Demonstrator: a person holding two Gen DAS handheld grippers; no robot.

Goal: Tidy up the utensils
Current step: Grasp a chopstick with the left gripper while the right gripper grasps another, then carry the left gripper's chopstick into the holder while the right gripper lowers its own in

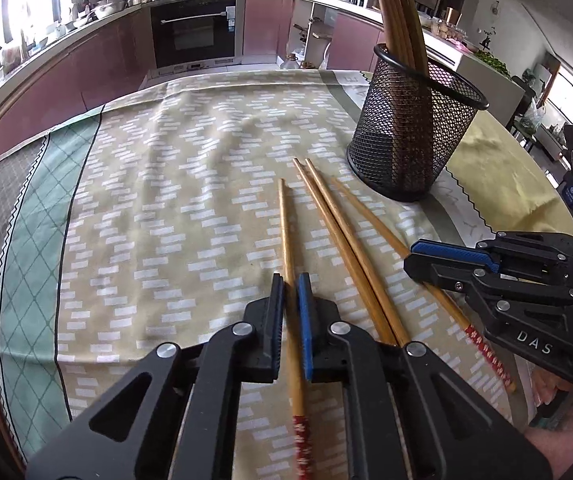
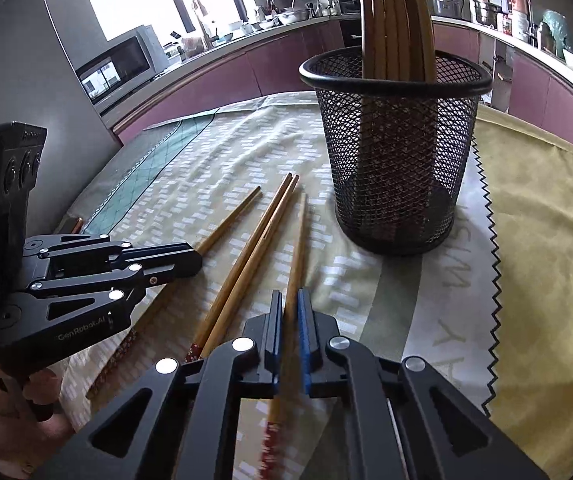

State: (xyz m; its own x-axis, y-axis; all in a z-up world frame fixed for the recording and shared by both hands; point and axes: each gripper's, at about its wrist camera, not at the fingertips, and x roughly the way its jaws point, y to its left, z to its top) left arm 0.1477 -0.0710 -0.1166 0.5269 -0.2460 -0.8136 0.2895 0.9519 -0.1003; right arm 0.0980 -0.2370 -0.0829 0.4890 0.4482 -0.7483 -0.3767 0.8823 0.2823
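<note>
Four wooden chopsticks with red patterned ends lie on the tablecloth in front of a black mesh holder (image 1: 406,132) (image 2: 398,160) that has several chopsticks standing in it. My left gripper (image 1: 290,280) (image 2: 198,260) is shut on the leftmost chopstick (image 1: 286,232) (image 2: 230,218), about halfway along it. My right gripper (image 2: 289,295) (image 1: 409,258) is shut on the rightmost chopstick (image 2: 298,240) (image 1: 366,210). Both held sticks still rest low on the cloth. A loose pair of chopsticks (image 1: 338,232) (image 2: 258,240) lies side by side between the two grippers.
A patterned beige tablecloth (image 1: 166,200) covers the table, with a yellow cloth (image 2: 546,220) at the right beside the holder. A hand (image 2: 26,392) holds the left gripper's handle. Purple kitchen cabinets and an oven (image 1: 198,32) stand beyond the table's far edge.
</note>
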